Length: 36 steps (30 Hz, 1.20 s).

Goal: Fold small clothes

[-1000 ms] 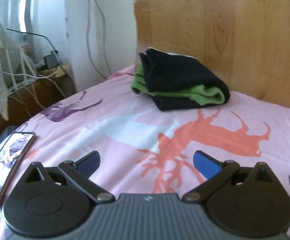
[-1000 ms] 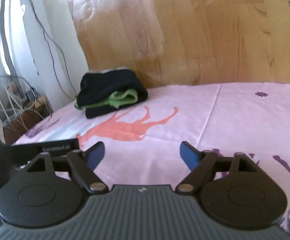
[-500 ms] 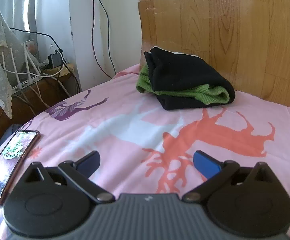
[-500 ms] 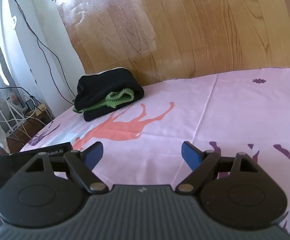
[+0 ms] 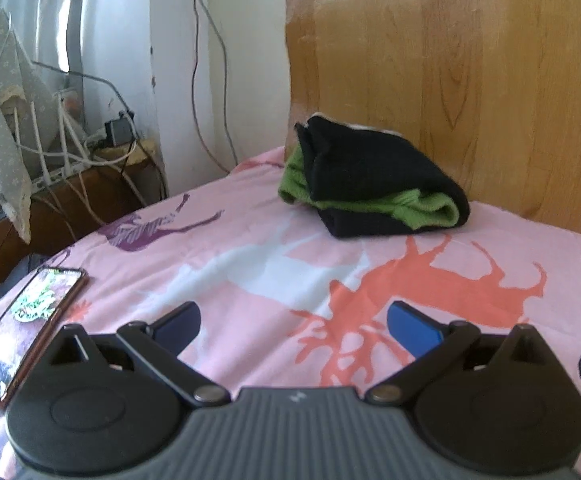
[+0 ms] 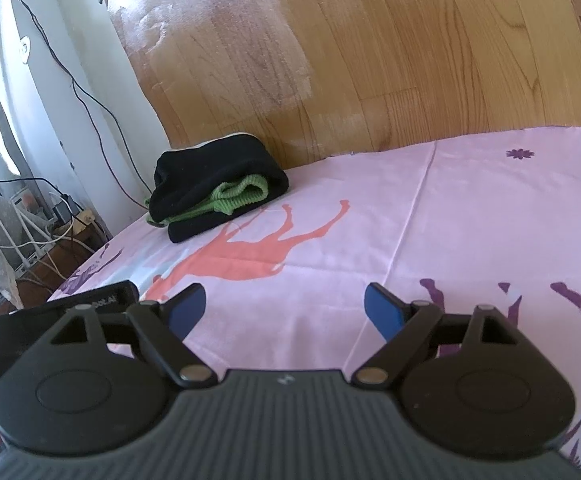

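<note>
A little pile of folded clothes, black and green, sits at the far end of the bed, right by the wooden headboard. It looks neat and done. The left gripper and the right gripper hang over the pink sheet, well away from the pile. Both jaws are spread wide and hold nothing. I see no other loose clothes on the sheet, so maybe the folding is finished. A phone lies at the bed's left edge.
</note>
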Tool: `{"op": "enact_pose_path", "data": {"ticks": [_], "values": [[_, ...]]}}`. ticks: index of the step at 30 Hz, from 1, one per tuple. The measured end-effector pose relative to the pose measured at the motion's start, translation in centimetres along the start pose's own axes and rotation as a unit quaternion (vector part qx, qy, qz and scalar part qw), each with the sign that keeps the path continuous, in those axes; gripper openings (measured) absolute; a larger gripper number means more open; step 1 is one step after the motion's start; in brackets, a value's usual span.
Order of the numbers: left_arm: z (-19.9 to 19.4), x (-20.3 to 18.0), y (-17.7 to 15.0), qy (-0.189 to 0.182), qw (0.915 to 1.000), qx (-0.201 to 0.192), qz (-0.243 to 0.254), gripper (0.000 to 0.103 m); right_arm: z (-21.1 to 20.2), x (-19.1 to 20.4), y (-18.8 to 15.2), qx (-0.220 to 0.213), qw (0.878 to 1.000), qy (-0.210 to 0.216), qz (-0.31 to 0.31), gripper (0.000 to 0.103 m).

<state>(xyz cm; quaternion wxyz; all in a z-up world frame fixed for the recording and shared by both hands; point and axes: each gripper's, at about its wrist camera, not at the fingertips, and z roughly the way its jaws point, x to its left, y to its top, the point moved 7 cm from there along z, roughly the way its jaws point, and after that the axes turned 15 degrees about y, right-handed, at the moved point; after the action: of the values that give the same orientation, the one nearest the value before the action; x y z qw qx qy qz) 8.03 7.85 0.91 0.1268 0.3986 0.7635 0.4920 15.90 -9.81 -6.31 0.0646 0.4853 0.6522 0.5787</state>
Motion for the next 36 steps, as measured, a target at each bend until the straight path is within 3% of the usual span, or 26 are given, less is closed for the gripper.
{"op": "enact_pose_path", "data": {"ticks": [7, 12, 14, 20, 27, 36], "values": [[-1.3, 0.1, 0.6, -0.037, 0.9987, -0.033, -0.009, 0.103, 0.0, -0.1, 0.0, 0.000, 1.000, 0.001, 0.004, 0.089], [-2.1, 1.0, 0.2, -0.050, 0.9937, -0.080, -0.060, 0.103, -0.1, -0.4, 0.0, -0.001, 1.000, 0.002, 0.013, 0.089], [-2.2, 0.9, 0.3, -0.066, 0.9930, -0.080, -0.056, 0.103, -0.1, -0.5, 0.1, -0.001, 1.000, 0.003, 0.016, 0.089], [-1.6, 0.2, -0.1, -0.056, 0.9963, -0.056, -0.033, 0.103, -0.2, -0.8, 0.1, -0.001, 1.000, 0.005, 0.025, 0.089], [-2.3, -0.7, -0.4, -0.045, 0.9962, -0.074, 0.004, 0.103, -0.2, -0.9, 0.2, 0.000, 1.000, 0.006, 0.030, 0.089], [-2.2, -0.9, -0.3, -0.052, 0.9957, -0.077, 0.009, 0.103, -0.2, -1.1, 0.3, -0.002, 0.999, 0.006, 0.034, 0.089]]}}
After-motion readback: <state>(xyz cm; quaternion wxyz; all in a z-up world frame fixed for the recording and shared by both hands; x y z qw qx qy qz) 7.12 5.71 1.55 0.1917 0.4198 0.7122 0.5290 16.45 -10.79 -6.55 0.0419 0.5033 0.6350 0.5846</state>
